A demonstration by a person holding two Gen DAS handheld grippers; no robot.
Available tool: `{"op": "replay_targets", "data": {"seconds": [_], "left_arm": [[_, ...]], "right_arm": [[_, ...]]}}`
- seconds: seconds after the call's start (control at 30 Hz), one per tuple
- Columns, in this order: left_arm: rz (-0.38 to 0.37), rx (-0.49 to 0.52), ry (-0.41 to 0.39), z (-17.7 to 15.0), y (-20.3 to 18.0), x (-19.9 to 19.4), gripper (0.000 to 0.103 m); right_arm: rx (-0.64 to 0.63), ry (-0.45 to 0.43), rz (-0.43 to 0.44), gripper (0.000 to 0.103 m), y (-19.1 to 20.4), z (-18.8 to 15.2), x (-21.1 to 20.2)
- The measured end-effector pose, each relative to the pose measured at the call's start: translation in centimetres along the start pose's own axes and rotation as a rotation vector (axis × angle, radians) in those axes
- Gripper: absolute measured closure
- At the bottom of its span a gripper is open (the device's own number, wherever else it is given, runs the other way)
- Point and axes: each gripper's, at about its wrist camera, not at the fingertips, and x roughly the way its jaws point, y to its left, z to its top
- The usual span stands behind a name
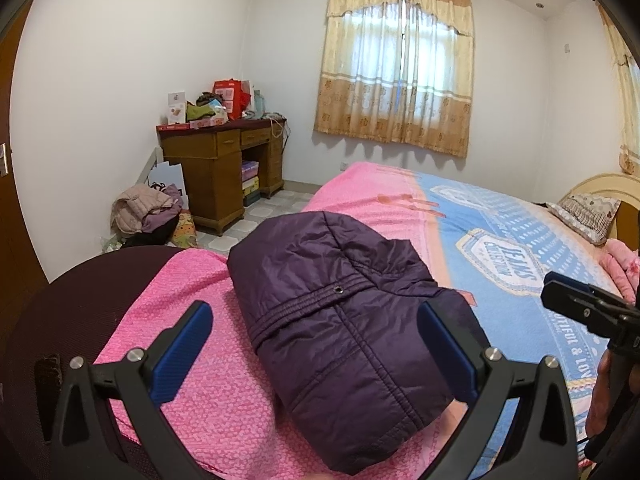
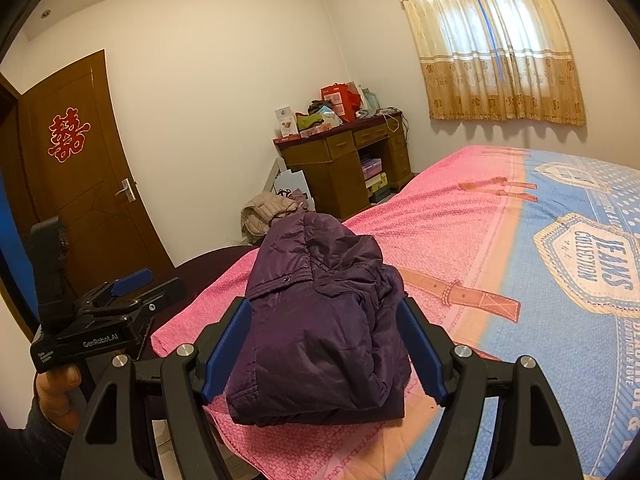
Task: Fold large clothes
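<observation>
A dark purple padded jacket [image 1: 340, 320] lies folded in a compact bundle on the pink end of the bedspread [image 1: 208, 380], near the bed's foot corner. My left gripper [image 1: 314, 307] is open wide in front of it, with the left pad over bare pink cover and the right pad at the jacket's right edge. In the right wrist view the jacket [image 2: 320, 340] shows between the spread fingers of my right gripper [image 2: 323, 304], which is open and hovers short of it. The left wrist view shows the right gripper [image 1: 576, 304] off to the jacket's right. The left gripper [image 2: 156, 286] is held by a hand.
A wooden desk [image 1: 216, 160] piled with boxes stands in the far corner, with a heap of clothes [image 1: 144, 212] on the floor beside it. A pillow [image 1: 588, 212] lies at the headboard. A brown door [image 2: 92, 184] is at the left. The blue part of the bedspread [image 2: 560, 320] is flat.
</observation>
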Motion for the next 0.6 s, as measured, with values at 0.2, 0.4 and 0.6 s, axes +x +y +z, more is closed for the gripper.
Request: {"op": "replay_targets", "data": {"seconds": [0.2,0.4,0.6], "left_arm": [[0.018,0.019,-0.001,0.03,0.08,-0.03,0.000],[0.036,0.048,-0.004,0.08,-0.18,0.01,0.000],[0.046,0.039,0.012,0.22,0.21,0.35,0.000]], "right_arm": [[-0.001,-0.002,0.003,0.028,0.04,-0.11,-0.09],[-0.007,0.005,0.008,0.028,0.15,-0.37,0.18],[-0.008,0.016,0.012,0.028,0.41,-0.56,0.57]]}}
